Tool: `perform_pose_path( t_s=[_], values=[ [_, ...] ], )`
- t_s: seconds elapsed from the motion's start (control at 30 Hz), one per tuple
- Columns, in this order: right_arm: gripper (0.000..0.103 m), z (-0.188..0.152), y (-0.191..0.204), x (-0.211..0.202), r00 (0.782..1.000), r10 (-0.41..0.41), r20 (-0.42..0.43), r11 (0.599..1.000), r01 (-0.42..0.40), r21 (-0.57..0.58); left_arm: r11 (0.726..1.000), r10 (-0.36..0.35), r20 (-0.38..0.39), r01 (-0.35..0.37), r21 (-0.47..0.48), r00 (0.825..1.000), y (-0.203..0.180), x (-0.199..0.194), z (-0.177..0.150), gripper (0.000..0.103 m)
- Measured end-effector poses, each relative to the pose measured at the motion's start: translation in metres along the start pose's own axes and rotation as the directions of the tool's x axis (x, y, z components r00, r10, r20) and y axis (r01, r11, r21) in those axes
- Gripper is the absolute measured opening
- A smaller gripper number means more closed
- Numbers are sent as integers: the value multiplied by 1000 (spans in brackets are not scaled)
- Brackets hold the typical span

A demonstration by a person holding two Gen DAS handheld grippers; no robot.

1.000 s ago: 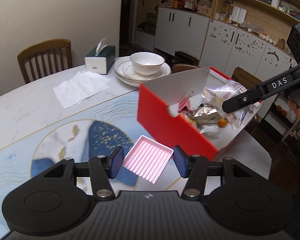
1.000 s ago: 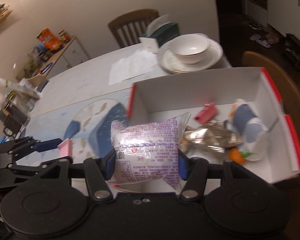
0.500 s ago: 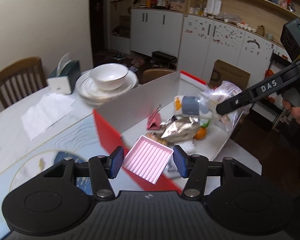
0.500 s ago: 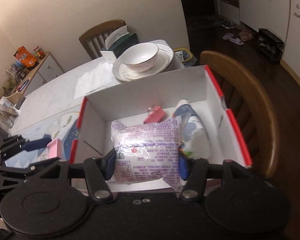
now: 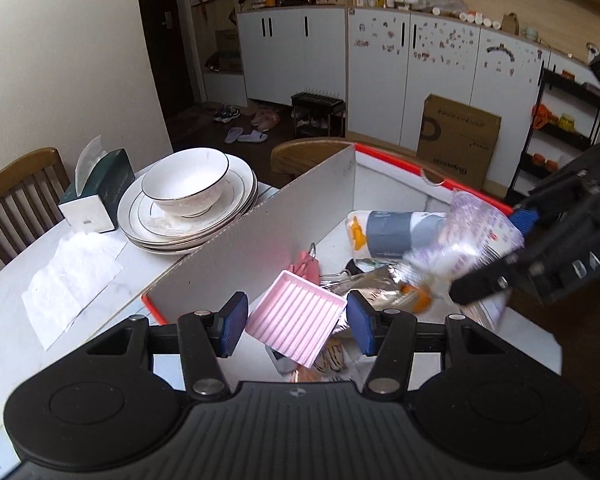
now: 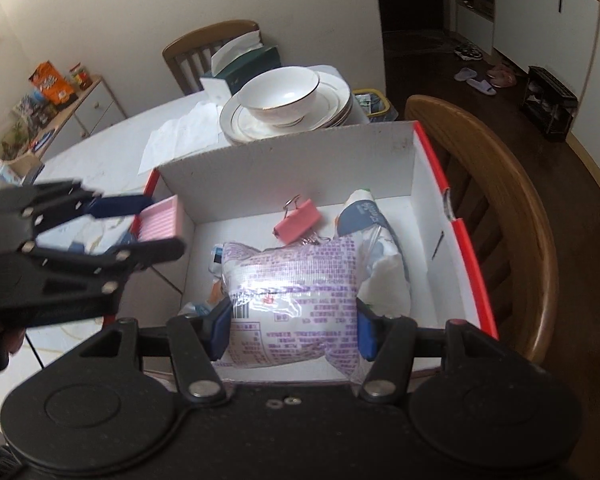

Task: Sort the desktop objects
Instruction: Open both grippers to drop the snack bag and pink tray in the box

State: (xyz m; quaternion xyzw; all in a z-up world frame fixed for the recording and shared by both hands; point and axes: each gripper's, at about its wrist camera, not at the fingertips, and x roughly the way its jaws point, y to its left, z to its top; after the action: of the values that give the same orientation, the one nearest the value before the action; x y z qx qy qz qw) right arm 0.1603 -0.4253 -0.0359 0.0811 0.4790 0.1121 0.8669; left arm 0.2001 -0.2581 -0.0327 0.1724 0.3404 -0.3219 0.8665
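Both loads are at the drop-off: the left gripper [image 5: 296,324] clamps a pink tray [image 5: 296,320] over the red box's [image 6: 472,280] near-left corner. The right gripper [image 6: 292,320] grips a snack bag [image 6: 292,280] above the box's middle. Next, I'd say, each needs lowering and letting go.

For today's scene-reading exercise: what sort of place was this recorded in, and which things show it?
Most likely a home dining room: a marble-look dining table with wooden chairs, stacked plates under a bowl, and slippers by white cabinets.
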Motion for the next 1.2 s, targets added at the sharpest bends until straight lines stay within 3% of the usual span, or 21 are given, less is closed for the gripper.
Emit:
perform_pose_path(
  t_s=[0.33, 0.57, 1.03, 1.1, 1.2],
  values=[
    [58, -4, 17, 14, 1000, 19, -24, 996, -21, -87, 1000, 11, -67, -10, 25, 998, 2, 38, 14, 53],
    [58, -8, 23, 35, 998, -17, -57, 992, 10, -122, 1000, 6, -121, -3, 27, 993, 3, 59, 19, 53],
    [61, -11, 23, 51, 996, -18, -86, 991, 7, -131, 999, -15, -242, 22, 27, 970, 2, 88, 9, 54],
    [62, -11, 23, 51, 996, -16, -87, 991, 4, -134, 1000, -19, -242, 22, 10, 970, 4, 87, 8, 55],
    [63, -11, 21, 49, 996, -8, -84, 992, -3, -128, 1000, -26, -235, 24, -9, 972, 7, 84, 7, 65]
  ],
)
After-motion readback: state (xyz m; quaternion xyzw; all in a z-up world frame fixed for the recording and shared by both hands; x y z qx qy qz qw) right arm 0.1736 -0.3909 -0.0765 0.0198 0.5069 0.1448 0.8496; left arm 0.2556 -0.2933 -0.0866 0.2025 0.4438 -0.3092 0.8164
